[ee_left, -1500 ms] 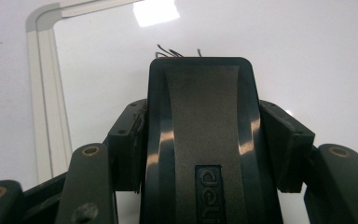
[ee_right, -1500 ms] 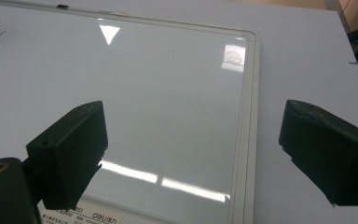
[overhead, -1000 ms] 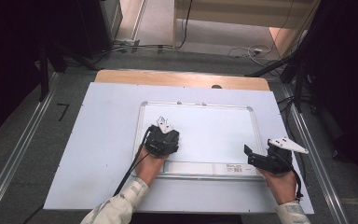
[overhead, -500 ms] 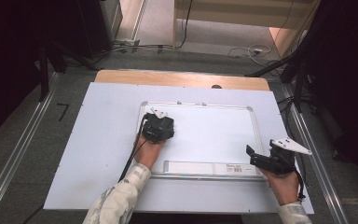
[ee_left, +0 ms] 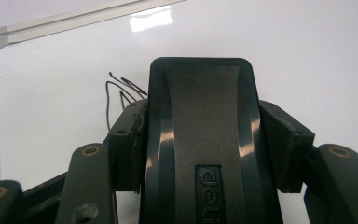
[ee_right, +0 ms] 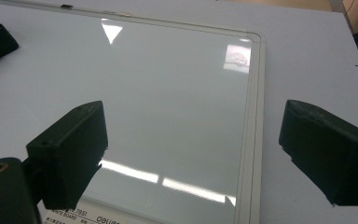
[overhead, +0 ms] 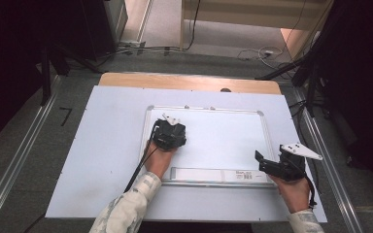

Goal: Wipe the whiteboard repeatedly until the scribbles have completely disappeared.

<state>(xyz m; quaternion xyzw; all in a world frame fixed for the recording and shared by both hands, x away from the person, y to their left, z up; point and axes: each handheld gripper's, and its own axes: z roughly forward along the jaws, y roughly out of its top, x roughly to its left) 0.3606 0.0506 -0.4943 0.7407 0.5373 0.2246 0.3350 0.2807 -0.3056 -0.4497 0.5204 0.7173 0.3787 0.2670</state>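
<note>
A white whiteboard [overhead: 223,136] with a pale frame lies flat on the table. My left gripper [overhead: 167,133] rests on the board's left part, its jaws shut on a black board eraser [ee_left: 200,140] marked "deli" that is pressed to the surface. In the left gripper view, thin black pen scribbles [ee_left: 121,91] show just beyond the eraser's left corner, and my left gripper [ee_left: 205,140] clamps the eraser from both sides. My right gripper [overhead: 264,165] hovers by the board's near right corner. Its jaws stand wide open, and my right gripper [ee_right: 191,154] holds nothing above the glossy whiteboard [ee_right: 168,93].
The board sits on a large white table sheet [overhead: 107,145] with a wooden strip [overhead: 184,81] at its far edge. Metal rails [overhead: 14,165] run along both sides. A printed label strip [overhead: 213,174] lines the board's near edge. Cables lie on the floor beyond.
My left gripper has slid the eraser away from the person, up the left part of the board. My right gripper has stayed almost still.
</note>
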